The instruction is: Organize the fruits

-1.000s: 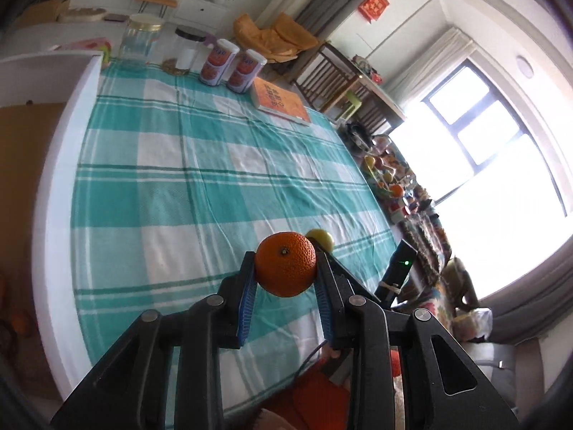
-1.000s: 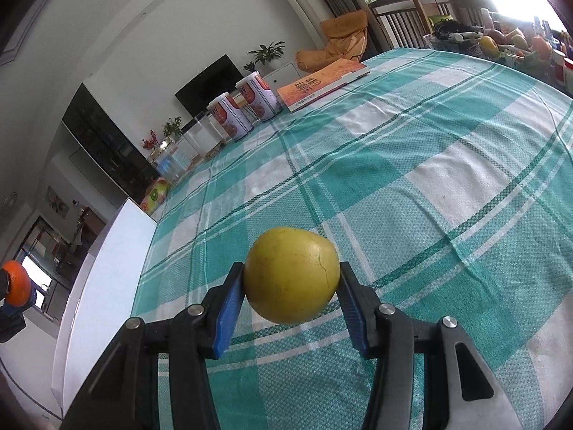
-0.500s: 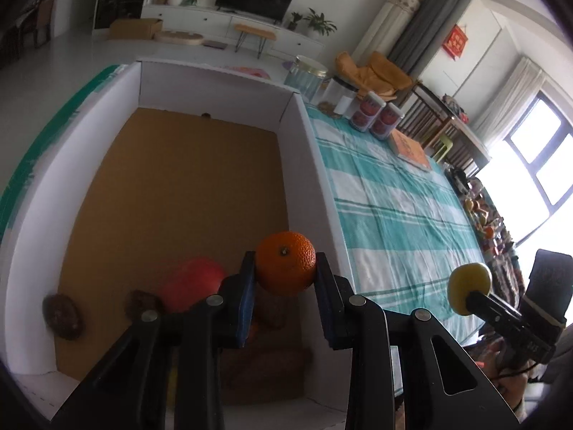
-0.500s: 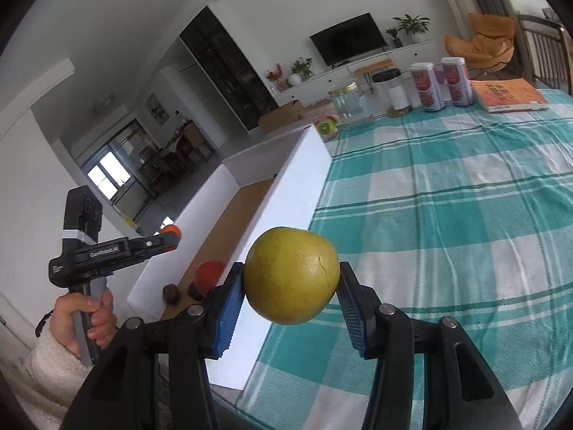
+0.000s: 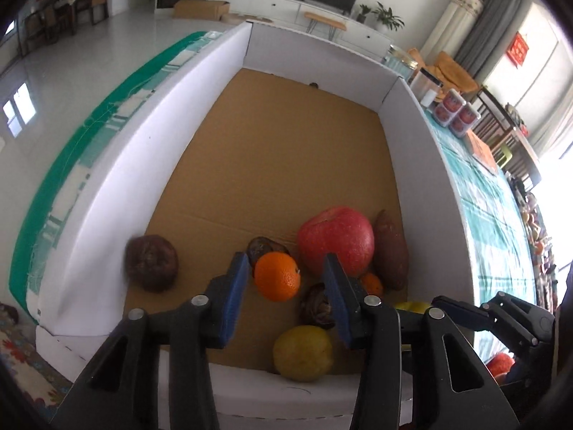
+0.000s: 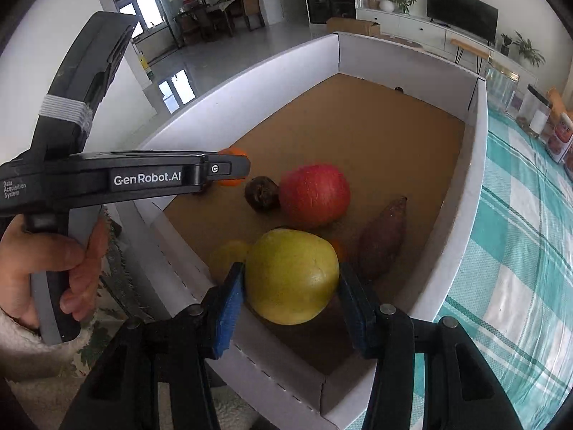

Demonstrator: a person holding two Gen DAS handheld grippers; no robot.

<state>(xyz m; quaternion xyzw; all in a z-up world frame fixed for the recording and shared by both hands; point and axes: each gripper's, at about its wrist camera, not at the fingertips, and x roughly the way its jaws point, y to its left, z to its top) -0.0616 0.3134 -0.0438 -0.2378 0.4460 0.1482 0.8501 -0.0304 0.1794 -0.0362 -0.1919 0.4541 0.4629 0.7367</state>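
Orange (image 5: 277,276): loose between the left gripper's (image 5: 284,279) just-opened jaws, over the box (image 5: 415,165).
Yellow fruit (image 6: 292,276): between the right gripper's (image 6: 292,286) opening jaws, grip uncertain.

A home's living room: a television (image 6: 462,3) on a white sideboard (image 6: 412,32), potted plants (image 6: 526,50), and a dining table (image 6: 218,5) with chairs beyond.

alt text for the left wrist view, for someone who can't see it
The left gripper, its jaws just opened, has an orange loose between its blue pads above a white cardboard box. On the box's brown floor lie a red apple, a sweet potato, a yellow fruit and some dark brown fruits. The right gripper shows at lower right.
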